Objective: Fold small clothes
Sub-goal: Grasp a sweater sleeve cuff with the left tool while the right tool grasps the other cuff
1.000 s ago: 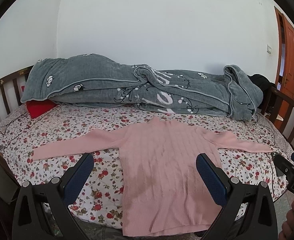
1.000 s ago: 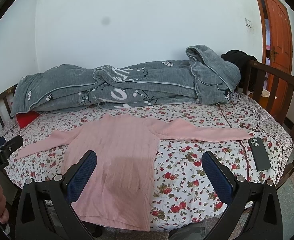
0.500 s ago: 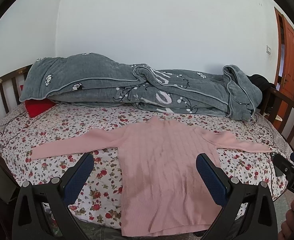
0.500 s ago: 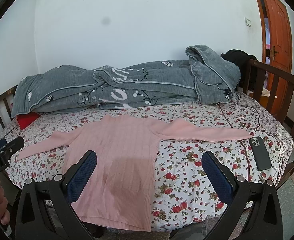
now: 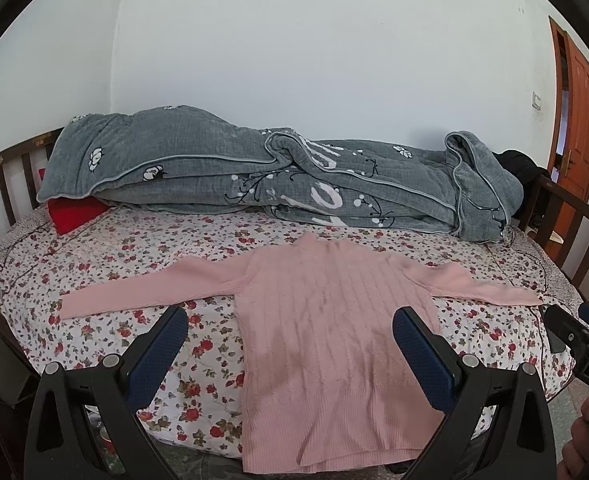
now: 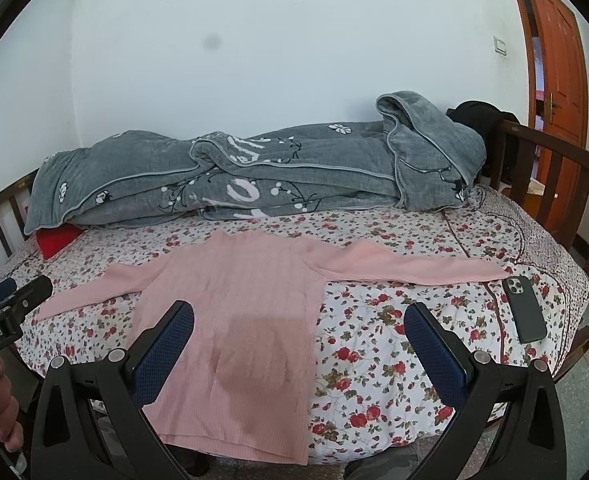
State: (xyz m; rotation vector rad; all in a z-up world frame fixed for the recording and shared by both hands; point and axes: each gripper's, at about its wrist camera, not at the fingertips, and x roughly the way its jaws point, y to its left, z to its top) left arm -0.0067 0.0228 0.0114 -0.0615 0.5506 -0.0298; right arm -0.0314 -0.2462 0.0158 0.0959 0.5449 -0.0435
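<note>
Sweater (image 5: pixel 334 328) lies flat on the bed (image 5: pixel 106 264), sleeves spread; both grippers, left (image 5: pixel 290 340) and right (image 6: pixel 300 332), hover over its hem, fingers released.

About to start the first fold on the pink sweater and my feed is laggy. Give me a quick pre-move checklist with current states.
1. Pink sweater lies flat, both sleeves spread: ok.
2. Left hand-held gripper open and empty: ok.
3. Right hand-held gripper open and empty: ok.
4. Phone clear of the right sleeve cuff: not ok, it lies right beside the cuff.
5. Grey quilt clear of the sweater: ok.
6. Hem fully on the bed: not ok, it overhangs the near edge.
</note>
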